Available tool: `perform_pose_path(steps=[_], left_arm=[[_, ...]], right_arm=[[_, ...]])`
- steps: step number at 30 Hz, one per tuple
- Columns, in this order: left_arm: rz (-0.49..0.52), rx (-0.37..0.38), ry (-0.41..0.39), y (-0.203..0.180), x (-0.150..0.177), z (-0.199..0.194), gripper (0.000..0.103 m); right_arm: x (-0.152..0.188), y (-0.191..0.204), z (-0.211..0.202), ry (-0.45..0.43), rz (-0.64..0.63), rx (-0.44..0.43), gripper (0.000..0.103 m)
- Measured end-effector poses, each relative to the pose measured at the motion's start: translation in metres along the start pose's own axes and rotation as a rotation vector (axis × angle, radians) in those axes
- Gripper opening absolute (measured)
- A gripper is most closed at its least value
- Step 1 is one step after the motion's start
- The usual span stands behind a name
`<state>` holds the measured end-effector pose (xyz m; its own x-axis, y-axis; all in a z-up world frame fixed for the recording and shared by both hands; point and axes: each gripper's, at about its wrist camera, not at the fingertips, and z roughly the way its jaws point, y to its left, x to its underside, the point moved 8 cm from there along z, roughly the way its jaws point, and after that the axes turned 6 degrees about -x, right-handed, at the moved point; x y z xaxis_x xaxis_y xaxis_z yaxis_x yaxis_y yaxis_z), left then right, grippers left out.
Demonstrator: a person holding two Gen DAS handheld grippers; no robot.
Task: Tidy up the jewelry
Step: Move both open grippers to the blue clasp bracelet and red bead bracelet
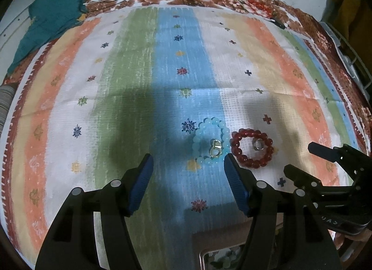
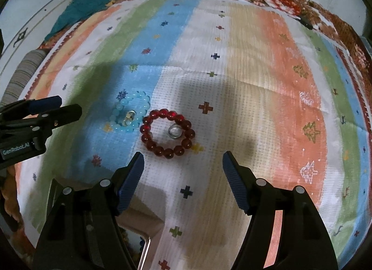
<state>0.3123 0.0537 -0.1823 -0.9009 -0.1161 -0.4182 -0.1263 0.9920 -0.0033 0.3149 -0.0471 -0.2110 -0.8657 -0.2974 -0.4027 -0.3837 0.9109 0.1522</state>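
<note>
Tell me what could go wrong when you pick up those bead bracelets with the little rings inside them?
The small gold ring lies inside the light blue bead bracelet, so lifting the bracelet might drag or flick it away. The same may happen with the silver ring inside the dark red bead bracelet. The two bracelets lie very close together, so the open left gripper could nudge the wrong one.

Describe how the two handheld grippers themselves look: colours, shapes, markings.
Both are alike: the left gripper and right gripper have matte black plastic arms that taper forward, studded with round silver pivot pins. Each finger carries a ribbed dark-blue pad. Seen from the right wrist camera, the left gripper's black body bears white lettering that seems to read GenRobot.AI. No cables or sleeves are visible.
</note>
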Motion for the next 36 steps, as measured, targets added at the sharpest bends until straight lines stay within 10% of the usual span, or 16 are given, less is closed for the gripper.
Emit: perform_pose_path(steps=[36], left_arm=[[0.061,-0.029,0.135,0.0,-0.009,0.086,0.06]], right_arm=[[-0.014,-0.013,0.068,0.088,-0.017,0.101,0.07]])
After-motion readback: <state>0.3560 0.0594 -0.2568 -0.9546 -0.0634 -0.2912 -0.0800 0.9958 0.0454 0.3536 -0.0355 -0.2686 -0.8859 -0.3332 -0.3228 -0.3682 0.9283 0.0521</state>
